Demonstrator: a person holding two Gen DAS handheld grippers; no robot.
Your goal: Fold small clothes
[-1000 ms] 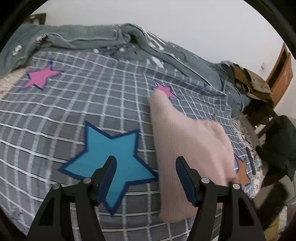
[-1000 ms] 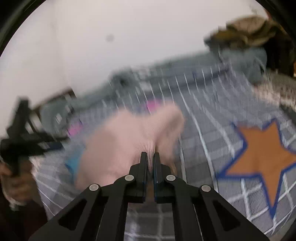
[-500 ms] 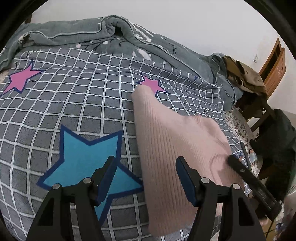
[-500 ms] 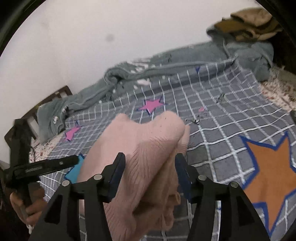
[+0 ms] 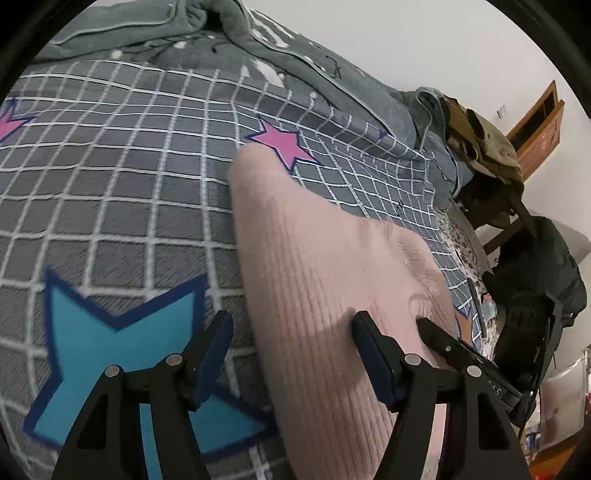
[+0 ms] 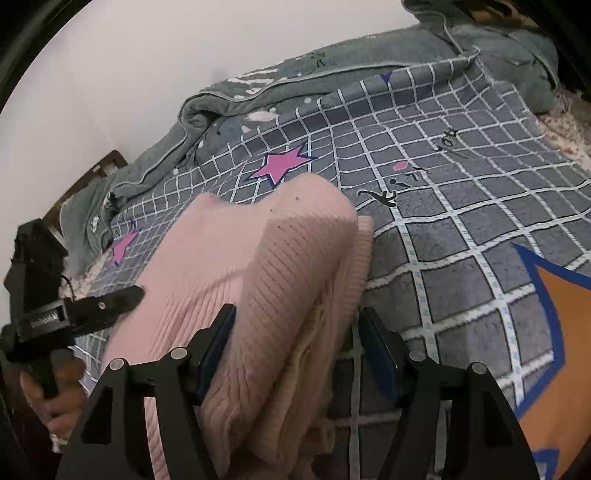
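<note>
A pink ribbed knit garment (image 5: 317,280) lies folded on the grey checked bedcover (image 5: 122,177). My left gripper (image 5: 293,347) is open low over its near left edge, one finger over the blue star and the other over the knit. In the right wrist view the garment's thick folded end (image 6: 295,266) bulges up between the fingers of my right gripper (image 6: 297,332), whose jaws are opening and do not pinch it. Each gripper shows in the other's view: the right gripper (image 5: 443,343) at the garment's right side, the left gripper (image 6: 103,302) held by a hand (image 6: 55,391).
A rumpled grey-green quilt (image 5: 207,33) is bunched along the wall side of the bed. Brown clothes (image 5: 480,136) are piled on a chair at the right, with a dark bag (image 5: 535,288) and a wooden cabinet (image 5: 539,129) beyond the bed's edge.
My right gripper was shut on the lifted pink garment and has opened; the garment now rests on the bed. My left gripper has moved in and down toward the garment's edge.
</note>
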